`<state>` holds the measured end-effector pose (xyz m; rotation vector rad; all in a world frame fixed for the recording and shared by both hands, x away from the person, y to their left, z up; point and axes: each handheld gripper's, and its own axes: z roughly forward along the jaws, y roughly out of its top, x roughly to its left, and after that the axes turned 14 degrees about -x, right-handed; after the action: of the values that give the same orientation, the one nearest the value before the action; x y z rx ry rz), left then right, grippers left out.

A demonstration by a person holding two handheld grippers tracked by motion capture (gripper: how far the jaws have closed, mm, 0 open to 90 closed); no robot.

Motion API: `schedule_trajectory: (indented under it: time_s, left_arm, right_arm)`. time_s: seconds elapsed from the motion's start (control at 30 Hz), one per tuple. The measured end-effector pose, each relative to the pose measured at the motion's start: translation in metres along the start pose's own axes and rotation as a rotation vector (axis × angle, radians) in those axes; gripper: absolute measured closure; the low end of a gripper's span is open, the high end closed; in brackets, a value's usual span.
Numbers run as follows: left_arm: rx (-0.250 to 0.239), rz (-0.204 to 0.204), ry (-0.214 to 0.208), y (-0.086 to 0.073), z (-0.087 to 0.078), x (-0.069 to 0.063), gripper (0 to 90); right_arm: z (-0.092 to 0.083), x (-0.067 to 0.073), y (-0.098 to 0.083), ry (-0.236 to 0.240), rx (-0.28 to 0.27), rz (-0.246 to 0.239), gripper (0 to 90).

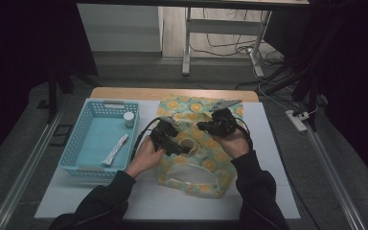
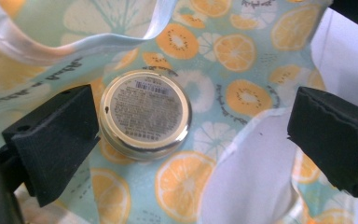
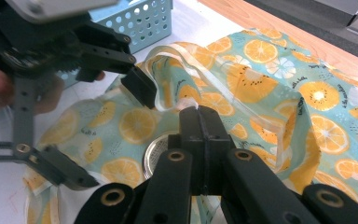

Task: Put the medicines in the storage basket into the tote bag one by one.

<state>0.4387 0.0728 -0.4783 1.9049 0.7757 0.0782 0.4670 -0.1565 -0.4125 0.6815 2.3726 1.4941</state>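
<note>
Bag [image 1: 206, 158] printed with orange slices lies on the white mat [image 1: 268, 143], with a blue basket [image 1: 88, 143] at its 9 o'clock holding a small cup [image 1: 129, 119] and a tube [image 1: 116, 149]. Inside the bag's mouth sits a round gold-rimmed tin [image 2: 144, 113]. The left gripper [image 2: 191, 140] stands wide open around it, one jaw touching the tin's 9 o'clock side. The right gripper [image 3: 199, 140] is pressed closed on the bag's translucent rim at about 1 o'clock of the tin.
</note>
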Motion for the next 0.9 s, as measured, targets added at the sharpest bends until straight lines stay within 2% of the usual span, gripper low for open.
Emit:
schedule_trajectory:
  time_s: [0.3,0.6,0.73,0.9]
  left_arm:
    - [0.001,0.007,-0.011,-0.001,-0.017,-0.001,2.2]
    - [-0.014,-0.002,-0.048,0.0,-0.035,-0.001,2.1]
    - [0.004,0.003,-0.017,-0.001,-0.044,-0.001,1.8]
    - [0.001,0.007,0.026,-0.003,-0.058,0.003,0.0]
  right_arm:
    - [0.0,0.0,0.0,0.0,0.001,0.002,90.0]
    - [-0.001,-0.001,0.0,-0.002,-0.003,-0.001,90.0]
    - [-0.001,-0.001,0.0,-0.003,-0.003,0.003,90.0]
    - [-0.001,-0.001,0.001,-0.004,-0.004,0.002,90.0]
